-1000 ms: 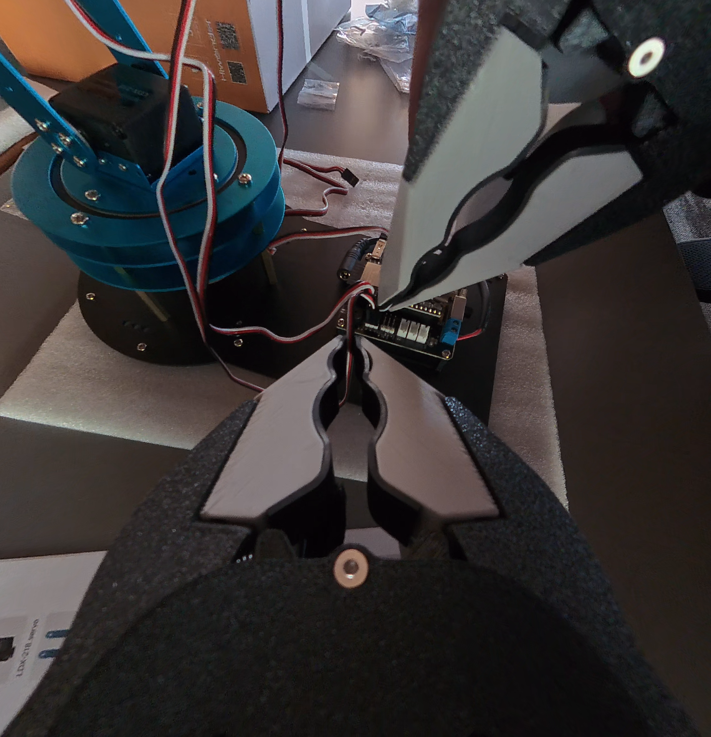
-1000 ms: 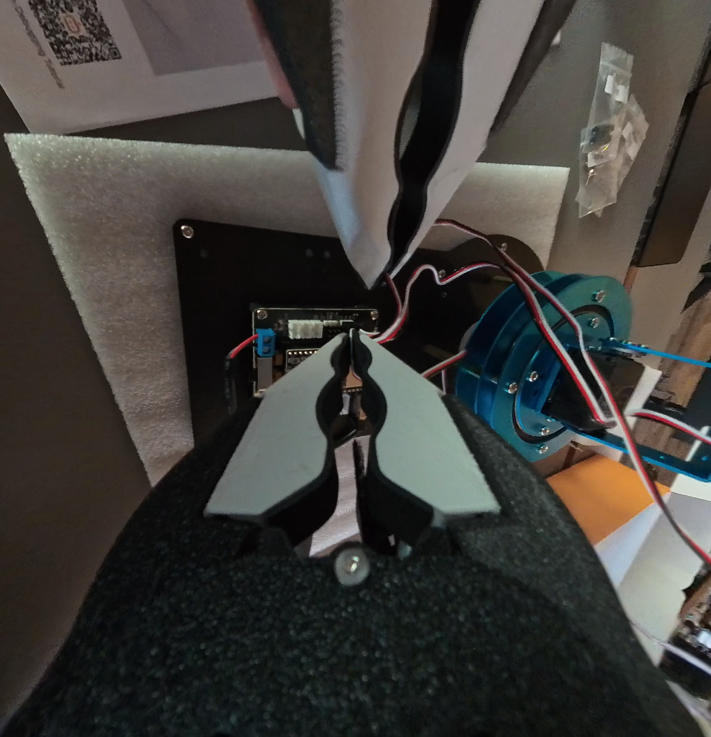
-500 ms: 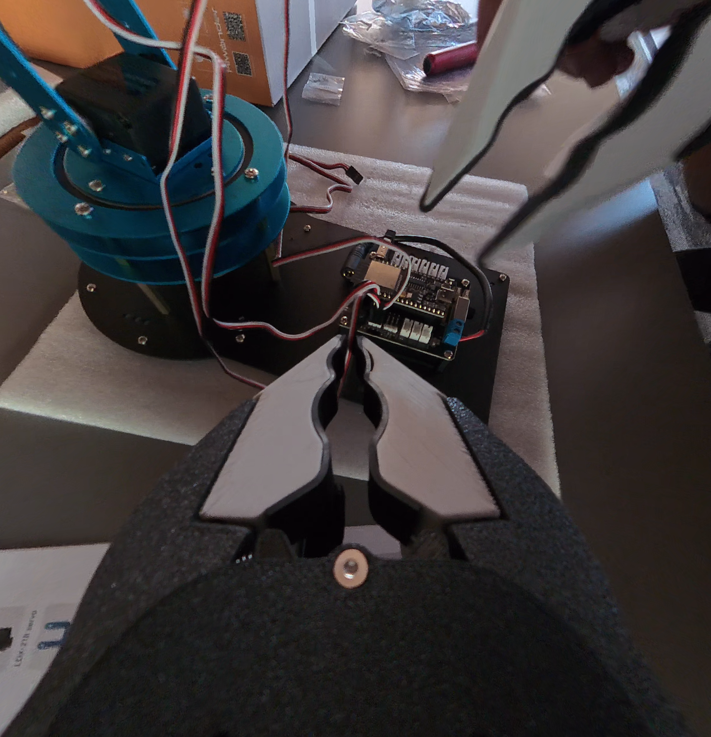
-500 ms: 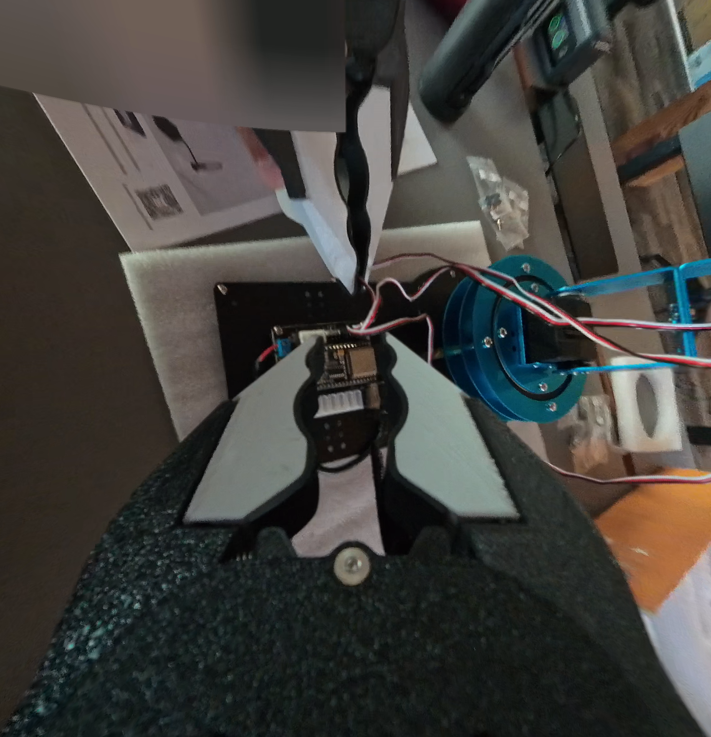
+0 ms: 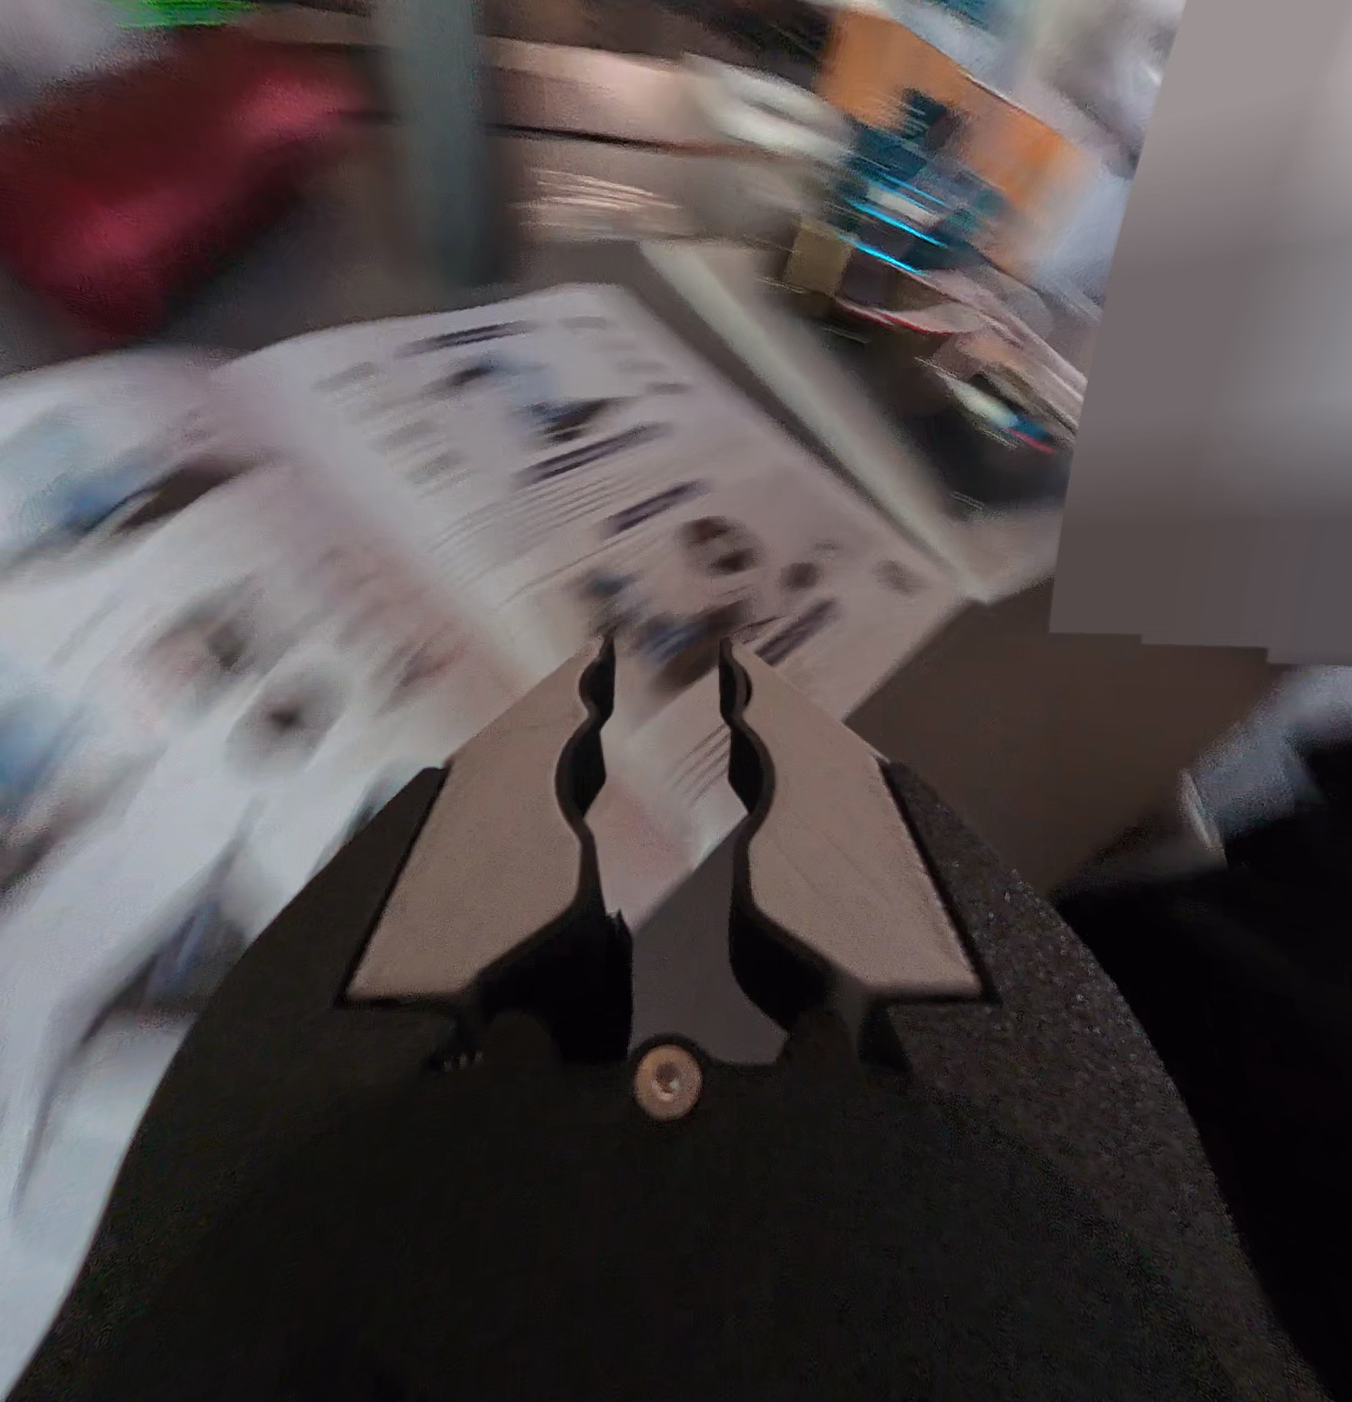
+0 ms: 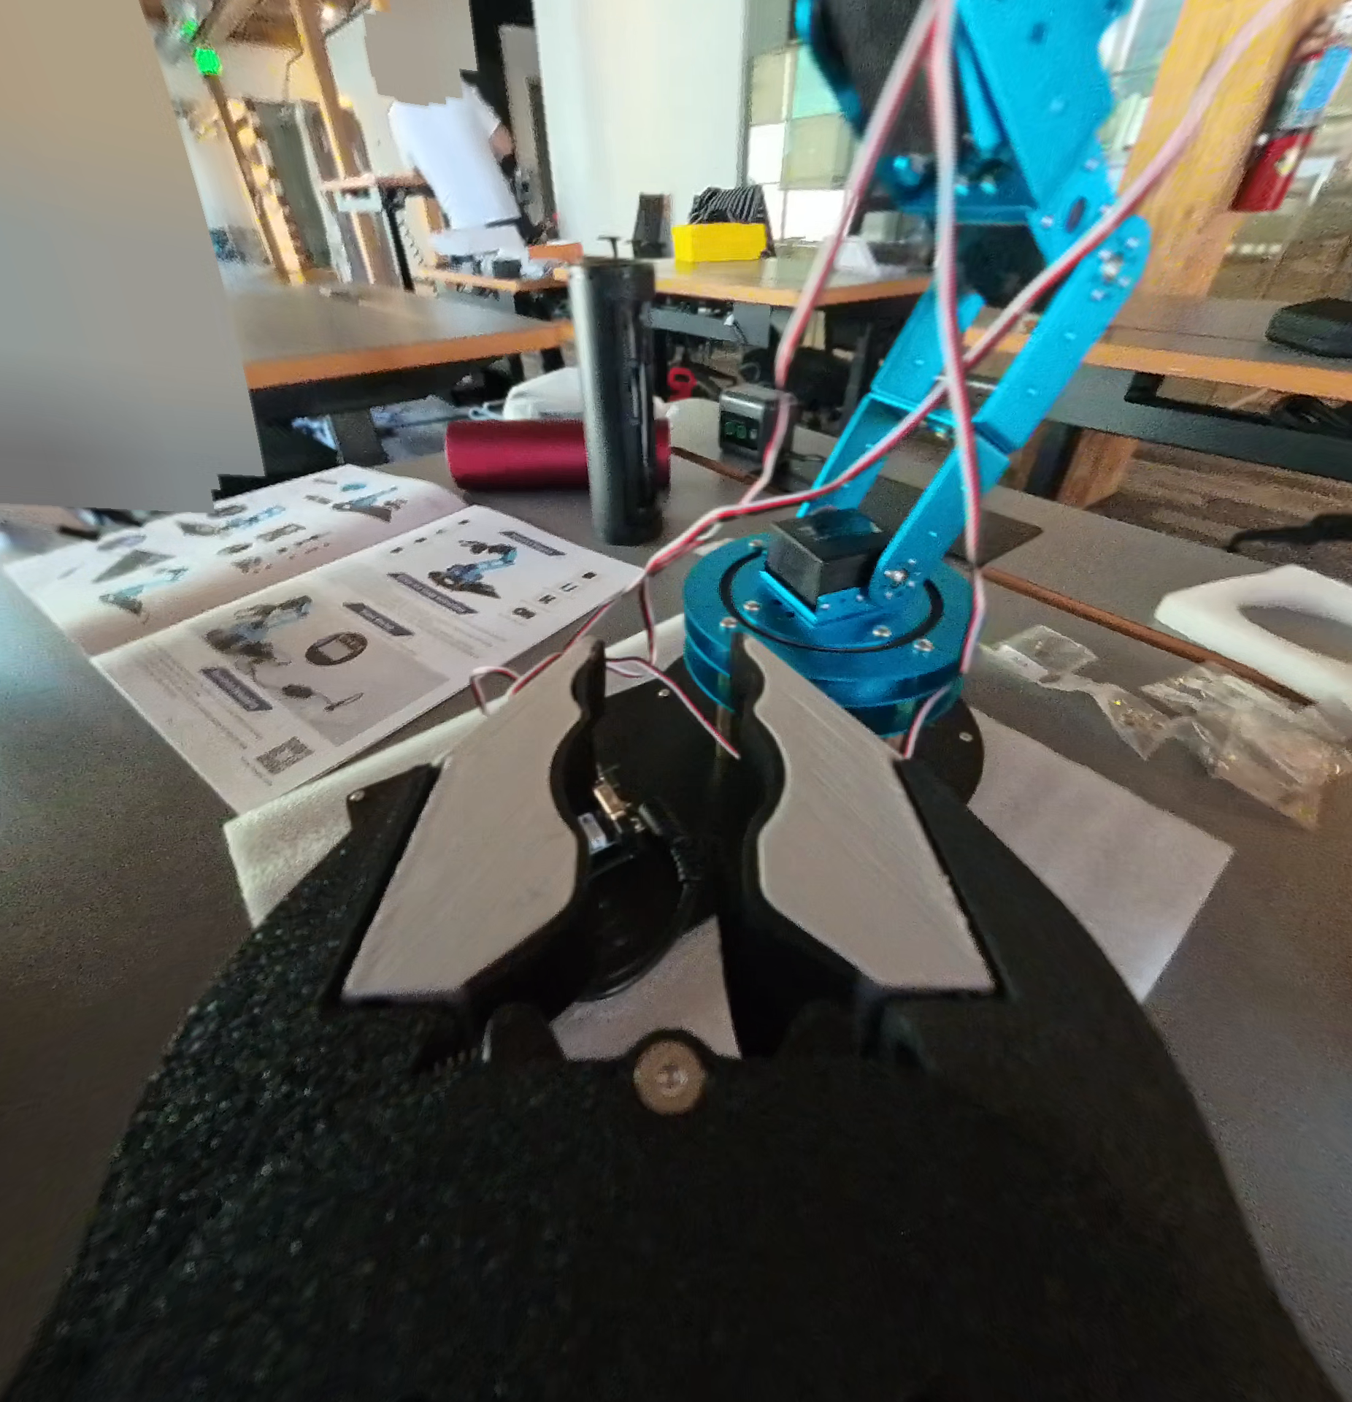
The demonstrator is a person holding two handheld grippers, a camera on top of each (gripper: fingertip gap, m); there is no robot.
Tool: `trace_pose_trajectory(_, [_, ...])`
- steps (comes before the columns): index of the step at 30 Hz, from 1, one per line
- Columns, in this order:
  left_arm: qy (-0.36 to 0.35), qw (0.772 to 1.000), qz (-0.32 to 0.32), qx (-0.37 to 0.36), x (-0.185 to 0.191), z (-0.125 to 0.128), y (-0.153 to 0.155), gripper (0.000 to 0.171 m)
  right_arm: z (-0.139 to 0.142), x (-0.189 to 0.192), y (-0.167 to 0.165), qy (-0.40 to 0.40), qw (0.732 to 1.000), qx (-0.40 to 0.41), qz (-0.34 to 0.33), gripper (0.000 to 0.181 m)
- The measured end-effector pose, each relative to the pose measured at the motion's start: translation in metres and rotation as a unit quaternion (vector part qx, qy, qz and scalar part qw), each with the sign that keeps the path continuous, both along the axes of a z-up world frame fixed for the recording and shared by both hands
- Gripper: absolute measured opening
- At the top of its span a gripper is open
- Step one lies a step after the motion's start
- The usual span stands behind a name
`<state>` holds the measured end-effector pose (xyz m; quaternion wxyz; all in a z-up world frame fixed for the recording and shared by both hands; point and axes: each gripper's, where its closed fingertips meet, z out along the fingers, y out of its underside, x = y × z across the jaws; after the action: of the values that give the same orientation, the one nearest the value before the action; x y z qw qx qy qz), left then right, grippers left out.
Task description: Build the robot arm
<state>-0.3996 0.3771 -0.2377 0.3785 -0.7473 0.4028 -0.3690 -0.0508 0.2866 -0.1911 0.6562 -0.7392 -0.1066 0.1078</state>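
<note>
Both claws stand apart and empty: the left gripper hangs with its jaws parted over a white printed instruction booklet in a badly motion-blurred view, and the right gripper is spread wide just above a black circuit board on a black base plate, near the blue metal turntable of a small robot arm. Thin red, white and black servo wires trail slack from that arm toward the board; they look light, limp and easily snagged, best pinched at a plug rather than mid-run. A second ago both claws were closed at the board, the left on a wire; now both have released and pulled away.
</note>
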Motion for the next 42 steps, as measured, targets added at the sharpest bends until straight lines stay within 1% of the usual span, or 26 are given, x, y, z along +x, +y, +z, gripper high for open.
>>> trace_pose_trajectory(2, [-0.022,0.991,0.129,-0.022,-0.052,-0.009,0.01,0.026,0.001,0.006,0.002,0.015,1.0,-0.001,-0.005,0.033])
trace_pose_trajectory(4, [-0.023,0.968,0.245,-0.044,-0.099,-0.024,0.018,0.027,0.008,0.011,0.003,0.023,0.999,0.027,-0.021,0.031])
trace_pose_trajectory(6, [-0.054,0.948,0.31,-0.05,-0.126,-0.03,0.023,0.027,0.005,0.018,0.005,0.026,0.999,0.029,-0.035,0.031])
trace_pose_trajectory(7, [-0.075,0.943,0.319,-0.051,-0.129,-0.029,0.026,0.027,0.004,0.022,0.005,0.029,0.998,0.03,-0.043,0.031])
trace_pose_trajectory(8, [-0.09,0.945,0.308,-0.055,-0.126,-0.027,0.026,0.026,0.002,0.025,0.005,0.031,0.998,0.03,-0.049,0.032])
trace_pose_trajectory(10, [-0.094,0.953,0.283,-0.055,-0.118,-0.024,0.028,0.026,-0.001,0.036,0.005,0.043,0.997,0.026,-0.065,0.031])
trace_pose_trajectory(13, [-0.093,0.962,0.255,-0.02,-0.101,-0.021,0.034,0.026,0.0,0.046,0.002,0.066,0.994,0.031,-0.083,0.031])
trace_pose_trajectory(15, [-0.094,0.966,0.24,-0.015,-0.092,-0.024,0.037,0.026,0.0,0.051,0.0,0.063,0.993,0.035,-0.093,0.028])
trace_pose_trajectory(18, [-0.116,0.97,0.213,-0.027,-0.084,-0.027,0.037,0.026,0.0,0.062,-0.001,0.059,0.991,0.034,-0.111,0.026])
trace_pose_trajectory(21, [-0.14,0.968,0.208,-0.022,-0.09,-0.024,0.033,0.026,0.001,0.071,-0.002,0.077,0.989,0.037,-0.121,0.025])
trace_pose_trajectory(24, [-0.191,0.97,0.148,-0.025,-0.08,-0.015,0.022,0.026,0.001,0.078,-0.002,0.09,0.987,0.038,-0.125,0.023])
trace_pose_trajectory(28, [-0.21,0.963,0.167,-0.034,-0.088,-0.013,0.027,0.026,0.0,0.084,-0.003,0.092,0.986,0.037,-0.131,0.023])
trace_pose_trajectory(31, [-0.199,0.965,0.168,-0.038,-0.088,-0.016,0.029,0.026,-0.002,0.085,-0.002,0.091,0.986,0.033,-0.132,0.023])
trace_pose_trajectory(33, [-0.185,0.967,0.176,-0.019,-0.088,-0.015,0.032,0.027,-0.003,0.084,0.0,0.091,0.987,0.029,-0.131,0.022])
trace_pose_trajectory(34, [-0.171,0.967,0.189,0.001,-0.09,-0.014,0.037,0.027,-0.004,0.084,0.0,0.091,0.987,0.027,-0.131,0.023])
trace_pose_trajectory(36, [-0.113,0.964,0.239,0.036,-0.102,-0.017,0.052,0.026,-0.006,0.084,0.001,0.091,0.987,0.024,-0.131,0.023])
trace_pose_trajectory(37, [-0.084,0.961,0.261,0.045,-0.108,-0.019,0.06,0.027,-0.006,0.084,0.001,0.091,0.987,0.024,-0.131,0.022])
trace_pose_trajectory(38, [-0.069,0.96,0.268,0.048,-0.111,-0.02,0.064,0.027,-0.005,0.085,0.001,0.093,0.987,0.024,-0.131,0.022])
trace_pose_trajectory(42, [-0.09,0.965,0.244,0.014,-0.103,-0.02,0.065,0.027,-0.006,0.086,0.001,0.098,0.986,0.023,-0.132,0.022])
